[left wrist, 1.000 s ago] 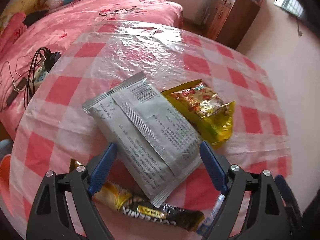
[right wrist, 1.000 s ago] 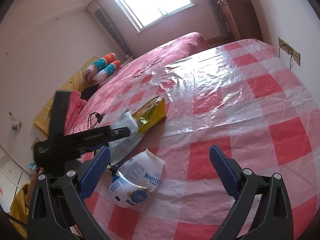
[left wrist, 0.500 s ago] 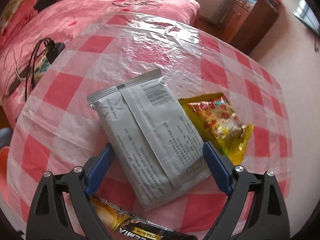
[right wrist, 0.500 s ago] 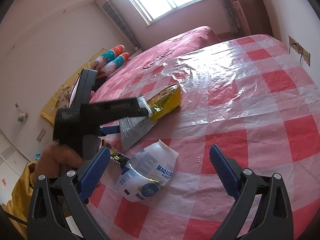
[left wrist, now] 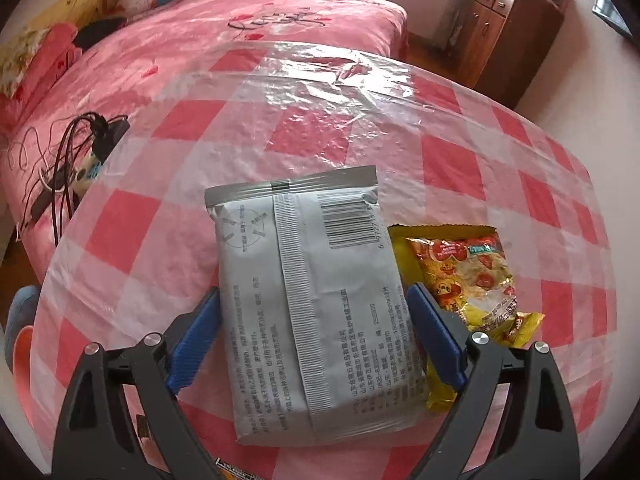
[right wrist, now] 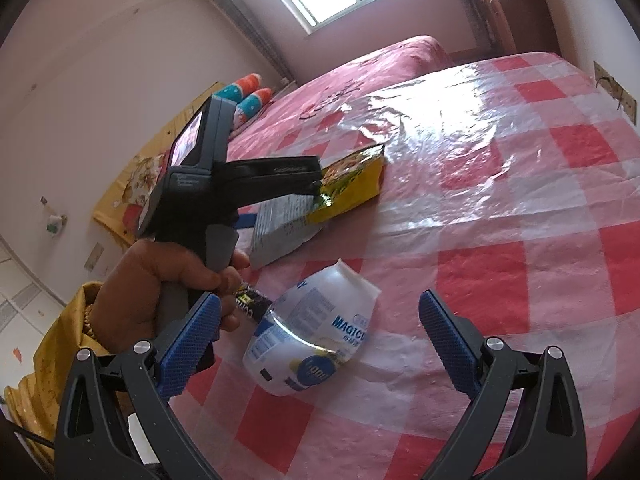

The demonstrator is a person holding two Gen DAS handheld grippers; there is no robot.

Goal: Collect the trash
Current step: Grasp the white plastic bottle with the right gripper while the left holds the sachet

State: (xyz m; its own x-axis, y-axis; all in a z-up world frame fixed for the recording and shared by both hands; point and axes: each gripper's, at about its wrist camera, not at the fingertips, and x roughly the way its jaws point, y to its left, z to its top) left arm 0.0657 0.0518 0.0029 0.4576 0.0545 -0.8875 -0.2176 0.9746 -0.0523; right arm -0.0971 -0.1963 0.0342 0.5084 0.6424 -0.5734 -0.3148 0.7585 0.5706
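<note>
Nothing looks collected yet. The left tool (left wrist: 314, 332), jaws spread and just widened, straddles the grey packet (left wrist: 312, 300) without pinching it. Beside that packet wait the yellow snack bag (left wrist: 472, 280) and white pouch (right wrist: 312, 340); the right tool (right wrist: 320, 344) hovers open, empty.

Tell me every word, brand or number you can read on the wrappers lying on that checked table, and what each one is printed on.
"MAGIC": blue letters on the white pouch; the word runs on out of sight.
"CO": start of a brand on the dark bar wrapper, the rest hidden.
Grey packet: a barcode with digits and blocks of Chinese print, too small to read reliably.
Yellow snack bag: its labels are too blurred to read.
</note>
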